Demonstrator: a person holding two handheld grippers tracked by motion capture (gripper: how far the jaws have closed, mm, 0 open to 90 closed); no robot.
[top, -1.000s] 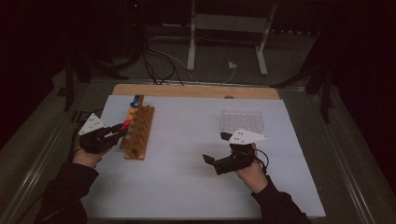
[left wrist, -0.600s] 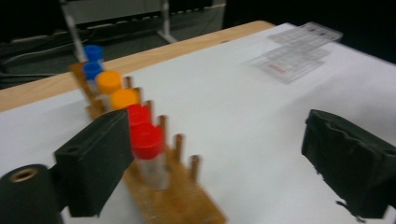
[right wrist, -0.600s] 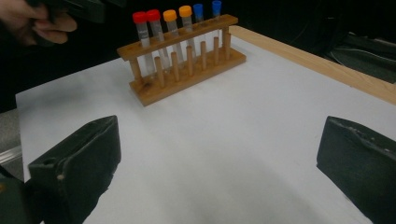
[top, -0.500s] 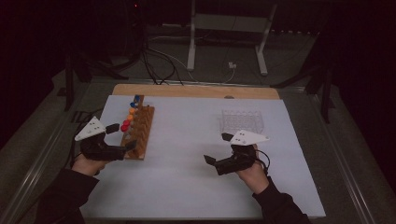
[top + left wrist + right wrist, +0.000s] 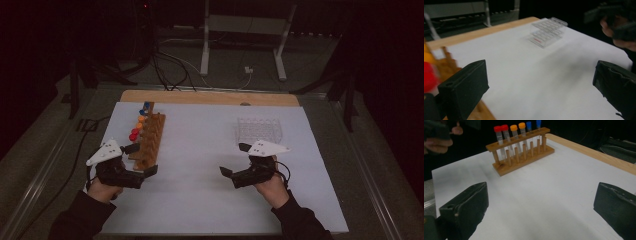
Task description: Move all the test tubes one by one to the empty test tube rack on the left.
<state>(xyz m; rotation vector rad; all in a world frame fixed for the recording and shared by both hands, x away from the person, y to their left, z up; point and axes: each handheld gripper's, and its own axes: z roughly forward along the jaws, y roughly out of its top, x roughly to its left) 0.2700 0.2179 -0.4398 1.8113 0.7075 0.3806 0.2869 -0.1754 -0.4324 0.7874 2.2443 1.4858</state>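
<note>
A wooden tube rack [image 5: 150, 137] stands on the left of the white mat and holds tubes with red caps [image 5: 134, 135], orange caps [image 5: 141, 120] and blue caps [image 5: 146, 106]. My left gripper [image 5: 141, 160] sits at the rack's near end. Its jaws have just been opening and stand wide with nothing between them [image 5: 540, 92]. The rack [image 5: 446, 65] blurs past its left jaw. My right gripper [image 5: 234, 159] rests open and empty mid-mat, facing the rack [image 5: 521, 152] and its red-capped tubes [image 5: 498, 130].
A clear plastic well rack [image 5: 259, 131] lies at the back right of the mat [image 5: 200, 150], also visible as the clear rack [image 5: 547, 31] ahead of my left jaws. A wooden table edge [image 5: 210, 97] runs along the far side. A stand's legs and cables are on the floor beyond.
My left gripper was shut at a red-capped tube at the rack. It has since opened wide and drawn back toward the near edge. The right hand has stayed put.
</note>
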